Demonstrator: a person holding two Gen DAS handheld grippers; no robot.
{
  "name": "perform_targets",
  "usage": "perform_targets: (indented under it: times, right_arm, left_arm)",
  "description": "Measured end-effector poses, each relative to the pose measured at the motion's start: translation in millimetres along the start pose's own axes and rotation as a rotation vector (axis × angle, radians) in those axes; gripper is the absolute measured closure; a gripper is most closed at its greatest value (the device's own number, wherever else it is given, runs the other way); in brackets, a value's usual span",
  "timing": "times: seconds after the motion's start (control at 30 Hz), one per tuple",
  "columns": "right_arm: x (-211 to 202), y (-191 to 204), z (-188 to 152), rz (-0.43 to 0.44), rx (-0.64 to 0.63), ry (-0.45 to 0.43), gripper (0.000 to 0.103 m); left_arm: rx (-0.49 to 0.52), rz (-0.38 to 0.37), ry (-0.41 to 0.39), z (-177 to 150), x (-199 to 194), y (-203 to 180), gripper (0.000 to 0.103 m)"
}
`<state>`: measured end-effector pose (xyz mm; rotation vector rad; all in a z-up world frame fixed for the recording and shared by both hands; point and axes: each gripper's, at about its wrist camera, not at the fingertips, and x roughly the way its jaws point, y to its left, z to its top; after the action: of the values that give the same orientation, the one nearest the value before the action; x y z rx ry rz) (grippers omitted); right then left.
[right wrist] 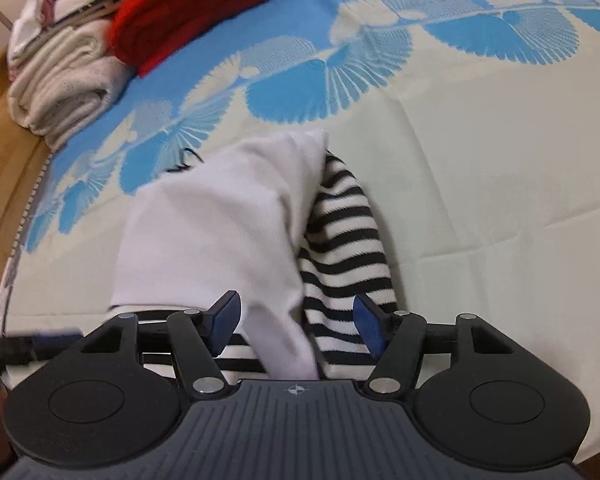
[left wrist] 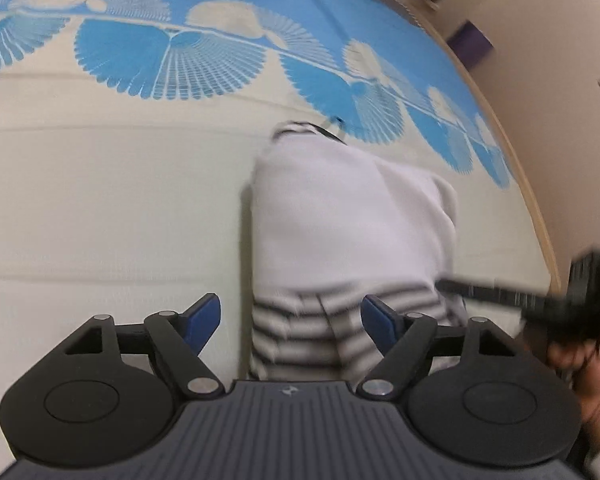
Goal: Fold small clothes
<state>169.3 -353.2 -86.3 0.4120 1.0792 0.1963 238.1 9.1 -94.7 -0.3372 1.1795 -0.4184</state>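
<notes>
A small white garment with black-and-white striped sleeves point(left wrist: 340, 232) lies partly folded on the bed sheet point(left wrist: 100, 200). It also shows in the right wrist view point(right wrist: 220, 224), with a striped sleeve point(right wrist: 344, 240) beside the white body. My left gripper point(left wrist: 292, 322) is open, its blue pads on either side of the garment's striped near edge. My right gripper point(right wrist: 296, 324) is open over the near end of the white fold and the striped sleeve. The right gripper also shows blurred at the right edge of the left wrist view point(left wrist: 540, 300).
The sheet point(right wrist: 480, 160) is cream with a blue fan pattern. A stack of folded towels point(right wrist: 60, 80) and a red item point(right wrist: 196, 4) sits at the far left corner. The bed's wooden edge point(right wrist: 4, 152) runs along the left.
</notes>
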Motion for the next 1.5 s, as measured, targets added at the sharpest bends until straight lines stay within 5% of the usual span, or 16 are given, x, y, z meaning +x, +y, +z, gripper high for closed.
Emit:
perform_targets:
  times: [0.33,0.43,0.53,0.63,0.8,1.03,1.2,1.33,1.5]
  right_arm:
    - [33.6,-16.0,2.2,-0.064,0.088,0.095,0.029]
    - [38.3,-17.0,3.8,-0.021,0.115,0.103,0.052]
    - [40.0,-13.5,6.4,0.002,0.128,0.101,0.075]
    - [38.2,-4.2,12.9,0.000,0.112,0.073,0.083]
    - [34.5,16.4,38.3,0.114,0.126,-0.063,0.086]
    - [62.0,75.8,87.6,0.173,0.031,-0.235,0.087]
    - [93.7,108.4,117.9,0.153,-0.031,-0.261,0.088]
    - [126.9,112.7,128.6,0.068,-0.021,-0.186,0.086]
    - [134.1,104.7,129.5,-0.011,0.003,-0.181,0.069]
  left_arm:
    - [-0.194,-0.142,0.059,22.5,81.5,34.6,0.014]
    - [-0.179,-0.156,0.030,28.0,84.8,26.5,0.028]
    - [-0.124,-0.125,0.011,33.2,79.0,17.1,0.053]
    - [-0.081,-0.122,-0.041,51.7,56.0,13.5,0.062]
    - [0.054,-0.050,-0.223,97.4,12.2,20.9,0.062]
    - [-0.044,-0.045,-0.315,144.2,-2.6,78.6,0.060]
    - [-0.048,0.037,-0.359,161.1,-2.3,99.6,0.042]
    - [-0.060,0.078,-0.313,159.2,-14.8,107.1,0.037]
    - [0.028,0.079,-0.185,136.6,-9.4,96.9,0.033]
